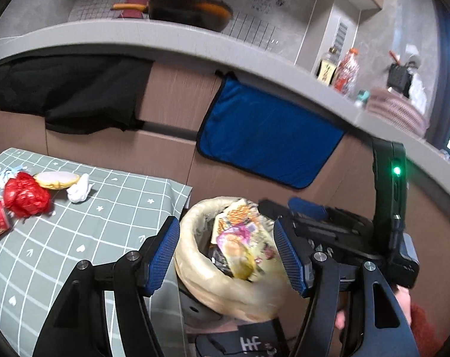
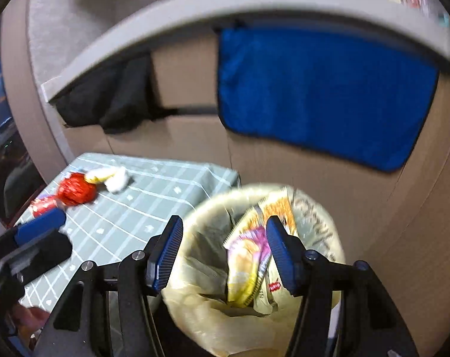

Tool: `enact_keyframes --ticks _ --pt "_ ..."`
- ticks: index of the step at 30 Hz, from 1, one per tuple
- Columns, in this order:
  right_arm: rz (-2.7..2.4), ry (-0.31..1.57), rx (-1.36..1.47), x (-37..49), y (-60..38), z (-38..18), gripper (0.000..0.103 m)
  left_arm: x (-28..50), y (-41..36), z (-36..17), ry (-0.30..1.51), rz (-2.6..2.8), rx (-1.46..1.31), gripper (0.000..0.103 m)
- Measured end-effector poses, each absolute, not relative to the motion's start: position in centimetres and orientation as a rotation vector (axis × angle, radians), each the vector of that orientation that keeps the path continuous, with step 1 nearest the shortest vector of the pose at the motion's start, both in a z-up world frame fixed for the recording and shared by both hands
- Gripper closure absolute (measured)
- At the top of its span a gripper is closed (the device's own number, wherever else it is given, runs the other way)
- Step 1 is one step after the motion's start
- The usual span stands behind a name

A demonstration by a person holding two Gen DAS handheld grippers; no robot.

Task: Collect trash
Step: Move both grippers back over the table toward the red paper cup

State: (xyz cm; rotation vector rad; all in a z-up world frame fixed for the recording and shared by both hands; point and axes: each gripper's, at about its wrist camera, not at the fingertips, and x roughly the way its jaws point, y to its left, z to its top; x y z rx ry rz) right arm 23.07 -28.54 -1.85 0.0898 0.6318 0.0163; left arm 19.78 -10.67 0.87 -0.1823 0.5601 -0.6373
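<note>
Right wrist: crumpled yellow wrapper in bin

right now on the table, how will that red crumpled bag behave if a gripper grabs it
The red crumpled bag looks like thin plastic film, so probably light and floppy, squashing between pads. Its glossy wrinkles suggest it may slip. It is unlikely to roll.
</note>
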Motion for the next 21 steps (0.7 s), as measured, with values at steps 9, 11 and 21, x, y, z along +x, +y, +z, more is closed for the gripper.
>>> enact_keyframes --ticks 9,11,21 --pt "0.096 0.48 0.061 18.4 -23.9 5.5 0.047 12.9 -3.8 7.0 0.396 -0.547 -0.106 0.036" --pt "0.13 0.467 0.066 18.0 -22.6 6.4 0.047 12.3 -1.4 8.1 0.348 -0.488 -0.107 0.036" --pt "0.307 0.451 0.023 19.9 -13.5 7.8 0.047 14.5 10.7 8.9 0.311 -0.218 -0.193 0.036"
